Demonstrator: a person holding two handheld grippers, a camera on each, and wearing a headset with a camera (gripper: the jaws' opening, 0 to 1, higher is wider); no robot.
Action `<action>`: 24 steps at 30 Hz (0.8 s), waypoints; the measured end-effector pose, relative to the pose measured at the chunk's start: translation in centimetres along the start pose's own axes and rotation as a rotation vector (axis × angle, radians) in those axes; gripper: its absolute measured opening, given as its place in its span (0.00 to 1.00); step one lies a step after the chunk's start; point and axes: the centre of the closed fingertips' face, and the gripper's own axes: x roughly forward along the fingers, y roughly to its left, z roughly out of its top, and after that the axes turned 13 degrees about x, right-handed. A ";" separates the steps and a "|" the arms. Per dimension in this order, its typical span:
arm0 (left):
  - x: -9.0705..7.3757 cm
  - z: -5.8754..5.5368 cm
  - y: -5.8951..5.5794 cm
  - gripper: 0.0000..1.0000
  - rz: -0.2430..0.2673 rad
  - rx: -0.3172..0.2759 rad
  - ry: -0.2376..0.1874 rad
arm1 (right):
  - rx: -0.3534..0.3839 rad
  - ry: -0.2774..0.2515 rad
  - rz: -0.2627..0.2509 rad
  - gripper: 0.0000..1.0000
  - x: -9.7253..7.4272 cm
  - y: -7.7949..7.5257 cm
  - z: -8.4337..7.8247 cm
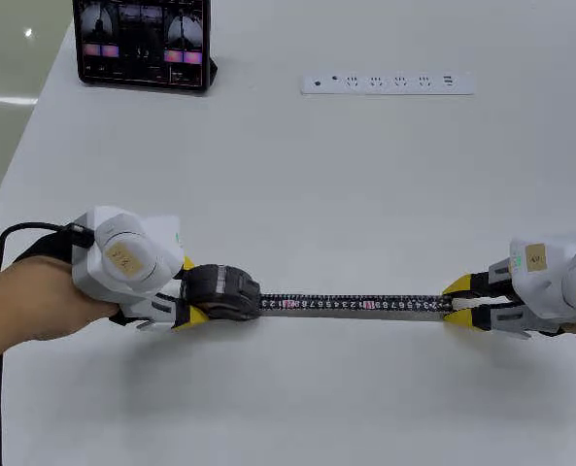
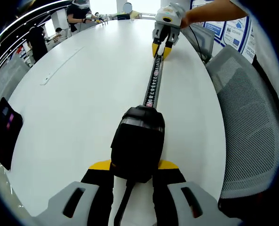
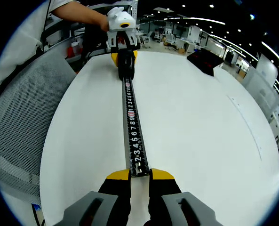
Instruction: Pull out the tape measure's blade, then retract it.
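Note:
A black tape measure case lies on the white table, and my left gripper is shut on it; the left gripper view looks over the case between the yellow-tipped jaws. Its blade runs flat along the table to the right, numbers facing up. My right gripper is shut on the blade's end, which meets the jaws at the bottom of the right gripper view. From there the blade stretches away to the case and the left gripper. The right gripper sits far up the table.
A dark tablet stands at the table's back left. A white power strip lies at the back centre. A black cable trails off my left hand. A grey mesh chair stands at the table's near edge.

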 end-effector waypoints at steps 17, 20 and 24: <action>0.0 0.2 0.2 0.28 0.021 -0.017 -0.024 | 0.026 0.032 0.010 0.12 0.1 -0.1 -0.2; 0.0 0.2 0.2 0.28 0.022 -0.022 -0.027 | 0.038 0.035 0.019 0.15 0.0 0.1 -0.3; 0.0 0.2 0.1 0.29 0.024 -0.021 -0.021 | 0.047 0.035 0.014 0.18 -0.1 0.0 -0.3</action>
